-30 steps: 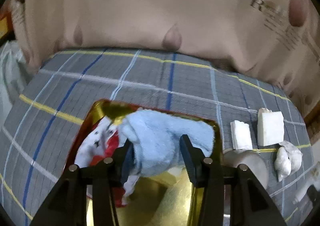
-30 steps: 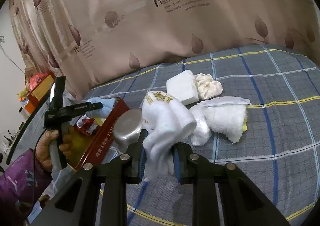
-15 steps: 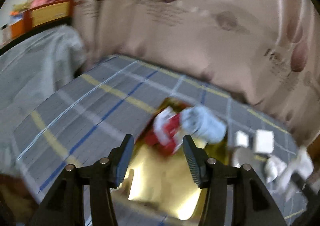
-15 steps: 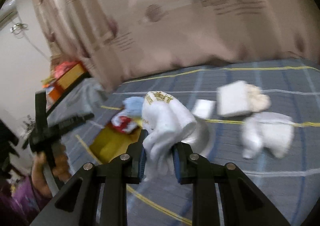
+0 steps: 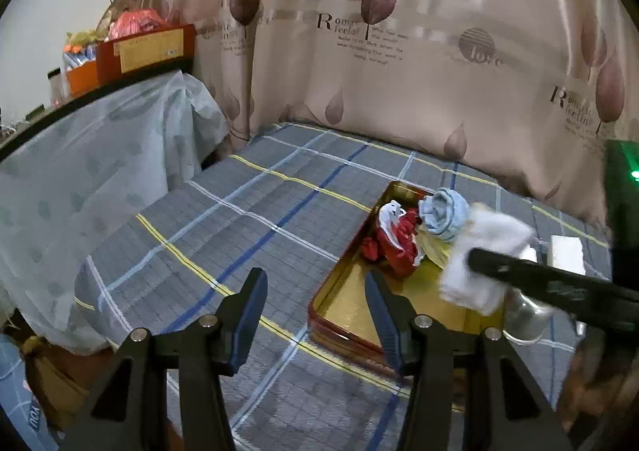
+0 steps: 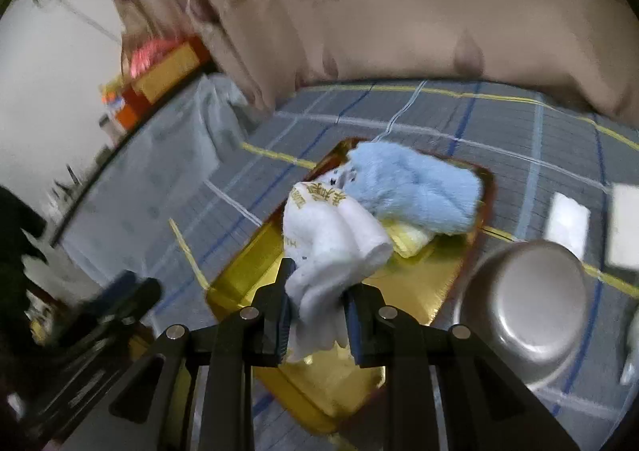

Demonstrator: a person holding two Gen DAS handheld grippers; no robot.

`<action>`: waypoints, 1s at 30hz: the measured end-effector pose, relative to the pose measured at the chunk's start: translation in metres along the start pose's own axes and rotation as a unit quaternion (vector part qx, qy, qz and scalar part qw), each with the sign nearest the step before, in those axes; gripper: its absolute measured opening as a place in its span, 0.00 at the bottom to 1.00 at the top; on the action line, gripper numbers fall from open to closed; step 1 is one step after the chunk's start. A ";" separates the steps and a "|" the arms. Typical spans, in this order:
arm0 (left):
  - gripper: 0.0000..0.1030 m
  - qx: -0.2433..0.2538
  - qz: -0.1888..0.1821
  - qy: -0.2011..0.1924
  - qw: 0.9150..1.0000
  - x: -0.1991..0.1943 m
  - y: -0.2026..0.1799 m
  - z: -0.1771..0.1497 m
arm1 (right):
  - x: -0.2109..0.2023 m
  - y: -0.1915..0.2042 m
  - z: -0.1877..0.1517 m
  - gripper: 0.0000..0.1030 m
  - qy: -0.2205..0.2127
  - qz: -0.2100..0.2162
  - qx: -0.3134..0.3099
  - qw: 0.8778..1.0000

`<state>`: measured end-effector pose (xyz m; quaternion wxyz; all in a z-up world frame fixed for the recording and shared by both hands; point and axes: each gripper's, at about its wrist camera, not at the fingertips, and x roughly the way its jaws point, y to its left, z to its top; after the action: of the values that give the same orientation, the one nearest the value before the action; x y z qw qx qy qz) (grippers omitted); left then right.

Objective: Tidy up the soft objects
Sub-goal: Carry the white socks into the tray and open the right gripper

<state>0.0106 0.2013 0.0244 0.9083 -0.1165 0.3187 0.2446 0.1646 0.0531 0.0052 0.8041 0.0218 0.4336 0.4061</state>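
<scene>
The left gripper (image 5: 315, 303) has let go and backed away open, leaving the blue cloth (image 5: 444, 214) at the far end of the gold tray (image 5: 351, 311), while the right gripper (image 6: 317, 315), clamped on the white towel (image 6: 333, 247), now hangs over that tray, probably next in.

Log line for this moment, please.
left gripper: open, empty | right gripper: shut on white towel, over gold tin | blue towel, red cloth: in tin
</scene>
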 end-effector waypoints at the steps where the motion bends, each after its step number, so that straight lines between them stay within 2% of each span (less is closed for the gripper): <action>1: 0.51 0.003 -0.001 -0.001 1.000 0.000 0.000 -0.001 | 0.011 0.004 0.001 0.20 0.011 -0.006 -0.008 1.000; 4: 0.51 0.011 0.003 0.009 1.000 0.004 0.000 -0.003 | 0.037 0.006 0.004 0.20 0.041 -0.020 -0.013 0.999; 12: 0.51 0.018 0.001 0.025 1.000 0.015 -0.002 -0.006 | 0.075 0.001 0.004 0.21 0.085 -0.046 -0.023 0.995; 20: 0.51 0.034 0.012 0.040 0.999 0.023 -0.007 -0.011 | 0.085 -0.003 0.006 0.23 0.087 -0.055 -0.025 0.994; 27: 0.51 0.036 0.017 0.048 0.998 0.027 -0.007 -0.014 | 0.078 0.001 0.004 0.41 0.072 -0.058 -0.030 0.995; 30: 0.51 0.036 0.019 0.053 0.998 0.029 -0.005 -0.014 | 0.064 0.002 0.001 0.43 0.053 -0.071 -0.038 0.995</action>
<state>0.0259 0.2027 -0.0044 0.8889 -0.0905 0.3771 0.2438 0.1831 0.0978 -0.0369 0.8068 -0.0612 0.4604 0.3652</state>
